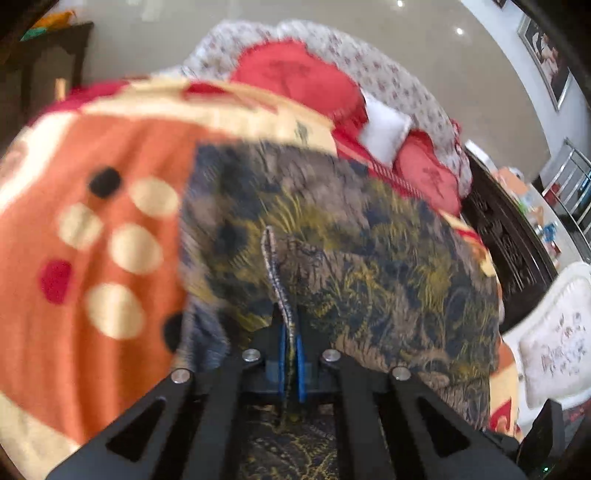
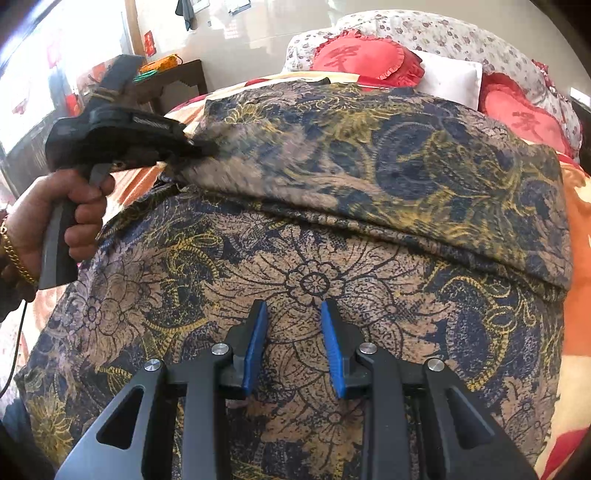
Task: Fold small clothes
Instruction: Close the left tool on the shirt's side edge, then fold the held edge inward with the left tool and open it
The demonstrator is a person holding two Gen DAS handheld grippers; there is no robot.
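1. The left gripper [image 1: 291, 334] pinches a raised hem of the floral garment [image 1: 369, 258] between its blue pads [image 1: 300, 363]; blur smears the cloth's far edge.
2. The right gripper [image 2: 294, 343] hangs spread above the garment, pads apart, nothing between them.
3. The garment lies on the orange blanket [image 1: 110, 147], its near edge cut off below both views.
4. Red heart cushions [image 2: 364, 59] sit beyond, partly hidden.

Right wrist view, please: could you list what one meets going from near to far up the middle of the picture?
Right gripper → floral garment → its folded-over flap → white pillow → flowered bedding.
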